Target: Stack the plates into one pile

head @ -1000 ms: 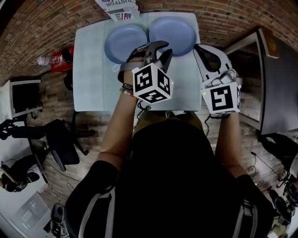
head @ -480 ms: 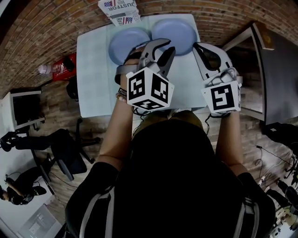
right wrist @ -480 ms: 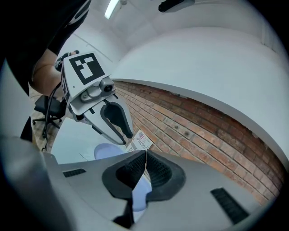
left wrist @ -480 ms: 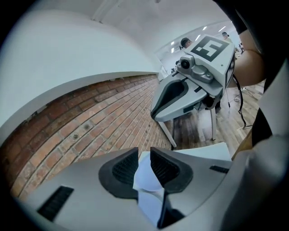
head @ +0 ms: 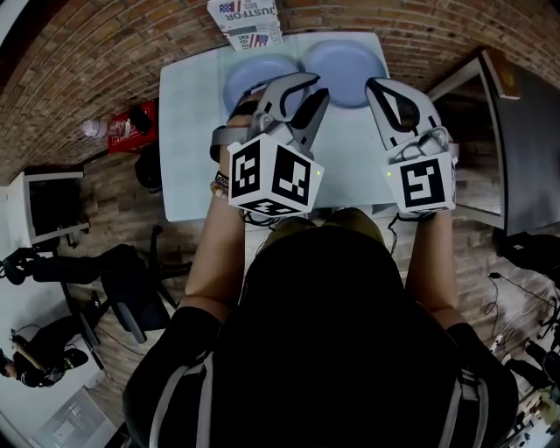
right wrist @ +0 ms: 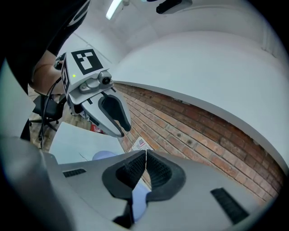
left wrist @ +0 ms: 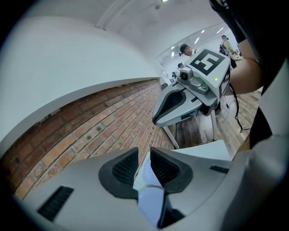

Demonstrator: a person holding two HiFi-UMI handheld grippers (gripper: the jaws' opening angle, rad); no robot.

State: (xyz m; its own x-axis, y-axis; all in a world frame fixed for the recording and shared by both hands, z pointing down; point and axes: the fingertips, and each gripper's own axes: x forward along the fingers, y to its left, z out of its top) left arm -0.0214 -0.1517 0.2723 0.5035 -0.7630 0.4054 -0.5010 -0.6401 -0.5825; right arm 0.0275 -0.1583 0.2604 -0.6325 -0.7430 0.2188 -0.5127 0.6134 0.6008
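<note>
- Both raised above the bench (head: 188,131) over the last second: left tool (head: 319,86) jaws apart, empty; right tool (head: 378,87) jaws together, empty.
- Still unstacked: left plate (head: 247,74) and right plate (head: 343,59) side by side at far edge; stacking not begun.

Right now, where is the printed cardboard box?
In the head view, the box sits at the table's far edge by the brick wall, just beyond the left blue plate and left of the other plate.
</note>
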